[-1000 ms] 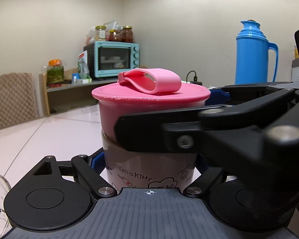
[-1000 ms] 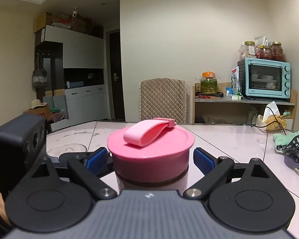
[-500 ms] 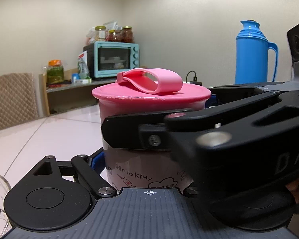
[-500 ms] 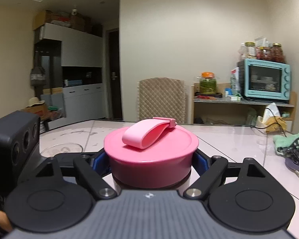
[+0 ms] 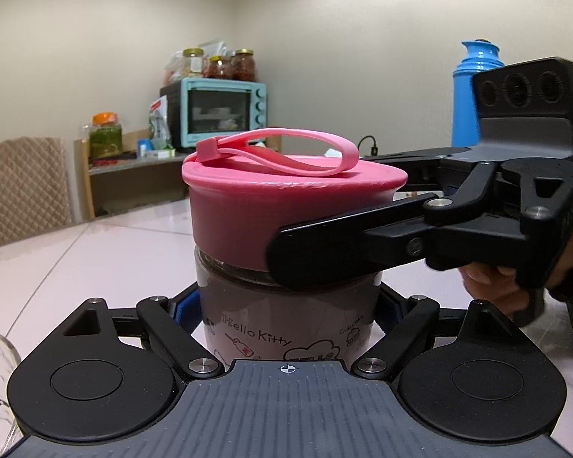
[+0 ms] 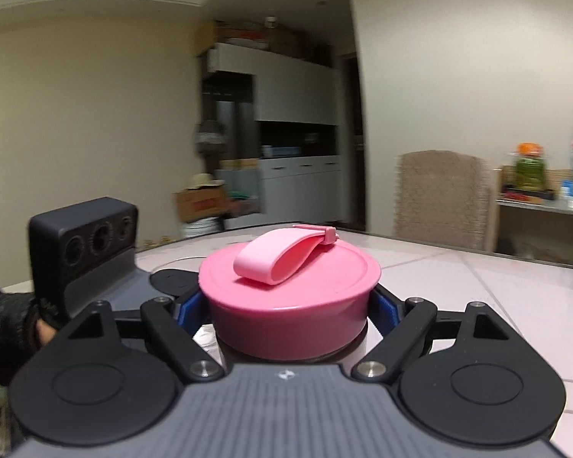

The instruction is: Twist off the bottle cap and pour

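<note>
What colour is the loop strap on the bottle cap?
Light pink, paler than the cap; the loop strap shows best from the right wrist.

The bottle (image 5: 286, 316) stands upright on the bench (image 5: 95, 259), a squat clear jar with brownish contents and "Hello Kitty" cartoon print on its side. On top sits the wide pink cap (image 5: 286, 194), flat-topped and still seated on the neck, a lighter pink carry loop (image 6: 282, 259) lying folded across it from a small hinge tab at the rim.
</note>
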A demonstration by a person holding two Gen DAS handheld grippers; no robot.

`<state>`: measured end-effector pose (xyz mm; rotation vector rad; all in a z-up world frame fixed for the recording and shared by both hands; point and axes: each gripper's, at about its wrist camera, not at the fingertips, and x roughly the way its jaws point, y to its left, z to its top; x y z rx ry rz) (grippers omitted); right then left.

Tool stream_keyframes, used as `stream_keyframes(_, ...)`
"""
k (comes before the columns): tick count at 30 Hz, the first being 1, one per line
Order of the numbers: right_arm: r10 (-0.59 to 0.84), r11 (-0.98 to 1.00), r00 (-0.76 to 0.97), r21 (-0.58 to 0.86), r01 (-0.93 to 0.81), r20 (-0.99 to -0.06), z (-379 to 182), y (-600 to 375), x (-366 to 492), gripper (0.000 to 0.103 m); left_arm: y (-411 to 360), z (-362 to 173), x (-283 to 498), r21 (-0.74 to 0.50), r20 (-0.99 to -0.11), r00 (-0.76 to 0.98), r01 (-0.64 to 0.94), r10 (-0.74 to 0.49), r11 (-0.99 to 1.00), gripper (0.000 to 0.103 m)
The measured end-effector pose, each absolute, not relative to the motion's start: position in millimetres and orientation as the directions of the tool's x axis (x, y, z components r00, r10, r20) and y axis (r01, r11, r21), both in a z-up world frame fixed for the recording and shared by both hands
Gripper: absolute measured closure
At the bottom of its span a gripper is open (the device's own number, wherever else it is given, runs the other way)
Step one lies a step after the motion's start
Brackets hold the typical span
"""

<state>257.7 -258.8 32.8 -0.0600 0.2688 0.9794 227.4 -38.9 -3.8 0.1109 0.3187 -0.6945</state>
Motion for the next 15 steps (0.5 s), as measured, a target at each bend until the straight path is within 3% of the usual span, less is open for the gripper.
stream_keyframes(4, 0.791, 0.588, 0.556, 0.066, -0.806, -0.255, 37, -256, 251, 0.016, -38, -4, 226, -0.005, -0.324, 0.722, 0.645, -0.611, 0.764, 0.013)
stream_keyframes(7, 0.728, 0.661, 0.633, 0.027, -0.750, -0.264, 41, -251, 236, 0.010, -37, -5, 227, -0.007, -0.325, 0.722, 0.644, -0.611, 0.765, 0.013)
stream_keyframes(15, 0.581, 0.802, 0.772, 0.024, -0.596, -0.258, 48, -238, 199, 0.009, -36, -5, 227, -0.001, -0.324, 0.724, 0.643, -0.609, 0.766, 0.013)
